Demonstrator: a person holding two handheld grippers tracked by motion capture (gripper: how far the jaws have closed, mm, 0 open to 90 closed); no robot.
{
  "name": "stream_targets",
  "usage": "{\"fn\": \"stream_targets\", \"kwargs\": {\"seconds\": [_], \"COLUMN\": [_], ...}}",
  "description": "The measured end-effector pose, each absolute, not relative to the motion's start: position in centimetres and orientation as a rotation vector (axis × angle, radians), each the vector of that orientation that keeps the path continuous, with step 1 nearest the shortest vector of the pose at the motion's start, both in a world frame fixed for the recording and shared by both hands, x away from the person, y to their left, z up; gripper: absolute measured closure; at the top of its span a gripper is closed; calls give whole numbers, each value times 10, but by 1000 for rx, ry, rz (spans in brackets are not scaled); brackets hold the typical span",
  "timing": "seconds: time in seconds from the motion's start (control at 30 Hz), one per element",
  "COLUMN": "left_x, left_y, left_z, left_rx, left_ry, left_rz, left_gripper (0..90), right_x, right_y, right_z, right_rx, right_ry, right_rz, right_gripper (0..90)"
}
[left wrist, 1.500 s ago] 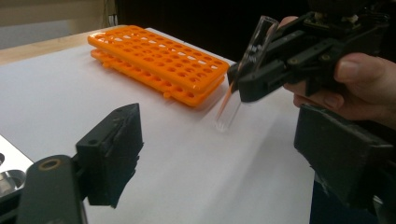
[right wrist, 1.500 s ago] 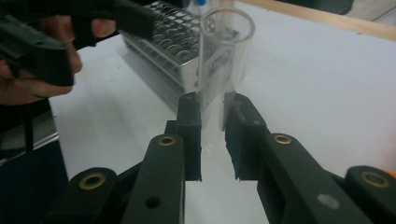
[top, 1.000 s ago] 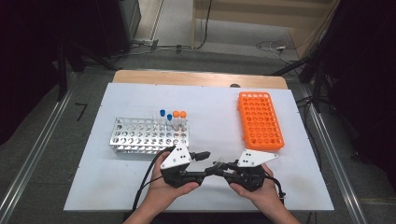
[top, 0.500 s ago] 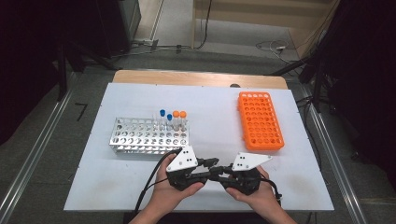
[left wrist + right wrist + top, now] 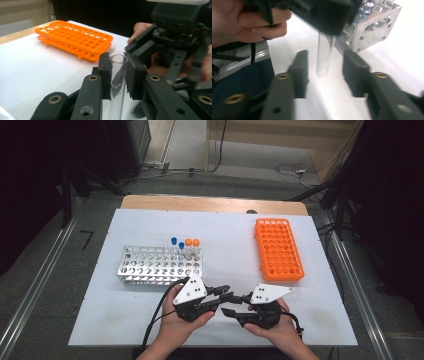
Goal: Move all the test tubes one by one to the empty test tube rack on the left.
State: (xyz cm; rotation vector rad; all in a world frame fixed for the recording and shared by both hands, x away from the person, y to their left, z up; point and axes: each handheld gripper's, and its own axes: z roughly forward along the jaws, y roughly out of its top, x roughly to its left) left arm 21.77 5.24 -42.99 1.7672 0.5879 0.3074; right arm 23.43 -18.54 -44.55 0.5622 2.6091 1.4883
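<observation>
Two grippers meet tip to tip near the front edge of the white table (image 5: 125, 320), and in the high view the thing between them is too small to make out. The left gripper view cuts the clear glass tube (image 5: 117, 82) off at the bottom edge, and the faint print on its wall is not legible. The right gripper view is blurred by motion; the tube's upper end is hidden there behind the dark body of the left gripper (image 5: 324, 15).

The work surface is a white sheet on a wooden-edged table, with grey floor, metal rails and loose cables around it and dark room beyond. Well beyond the jaw tips stand a metal tube rack (image 5: 160, 266) holding a few blue- and orange-capped tubes (image 5: 189, 248), and an orange rack (image 5: 278, 249) lying flat.

The left gripper (image 5: 119, 75) has its pads pressed on both sides of the tube just below the open rim; its jaws have just been closing onto it. The tube stands roughly upright, rim level with the pad tips. The right gripper (image 5: 325, 67) has just been opening: its jaws stand apart on either side of the tube's rounded lower end (image 5: 323, 65), a clear gap at each pad, gripping nothing.
</observation>
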Motion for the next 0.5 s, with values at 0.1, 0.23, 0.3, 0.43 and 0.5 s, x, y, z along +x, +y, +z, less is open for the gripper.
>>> {"fn": "stream_targets", "kwargs": {"seconds": [0.1,0.23,0.3,0.43,0.5], "left_x": [219,223,224,227,227], "left_y": [63,76,83,97,106], "left_z": [-427,-424,-423,-421,-420], "left_rx": [1749,1721,1719,1705,1695], "left_ry": [616,648,661,690,707], "left_rz": [316,327,338,362,374], "left_gripper": [766,766,766,766,766], "right_x": [236,239,240,242,242], "right_y": [-195,-216,-228,-252,-264], "right_z": [-443,-442,-441,-439,-438], "right_rx": [592,666,712,753,763], "right_ry": [2569,2494,2456,2404,2387], "right_rz": [1514,1511,1527,1551,1551], "right_gripper": [303,120,58,0,0]}}
